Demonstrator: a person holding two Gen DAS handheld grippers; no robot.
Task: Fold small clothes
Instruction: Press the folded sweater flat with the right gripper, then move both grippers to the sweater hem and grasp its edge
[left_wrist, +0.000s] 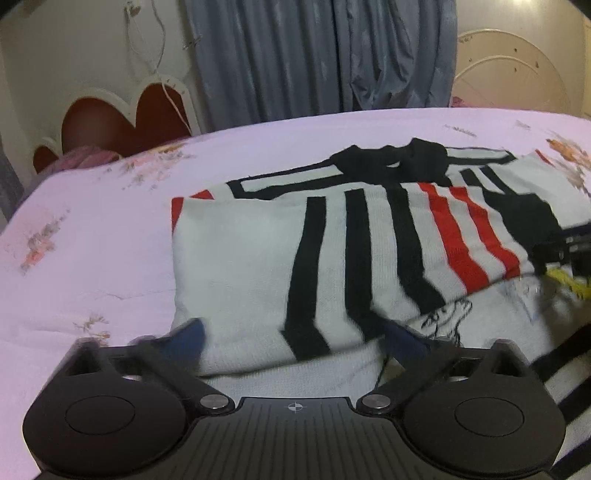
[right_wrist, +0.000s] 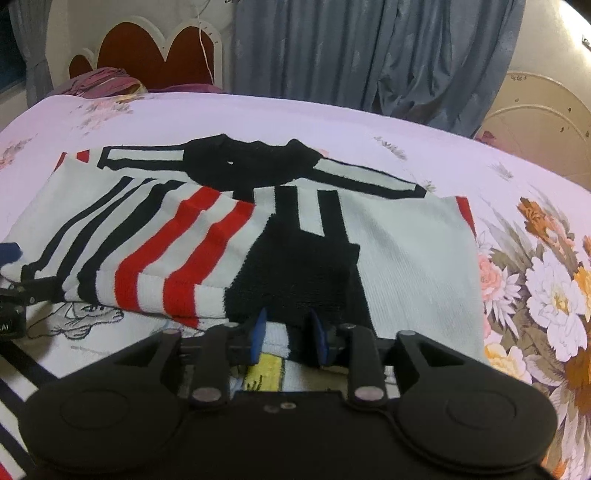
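A bed (left_wrist: 110, 229) covered by a pale pink sheet with flower prints carries a white knit sweater (left_wrist: 251, 258) with black and red stripes, lying partly folded. By the headboard (right_wrist: 155, 51) sits a bunched purple cloth (right_wrist: 107, 79), perhaps a blanket.

Sweater (left_wrist: 258, 258): ribbed knit cloth, soft and matt, white with black and red stripes.
Bedsheet (left_wrist: 110, 221): smooth thin cotton-like cloth, flower print.
Curtain (right_wrist: 332, 55): grey-blue draped fabric, faint sheen.
Left tool (left_wrist: 295, 339): matt black plastic, shiny metal pivot pins.
Headboard (right_wrist: 155, 48): glossy painted frame.
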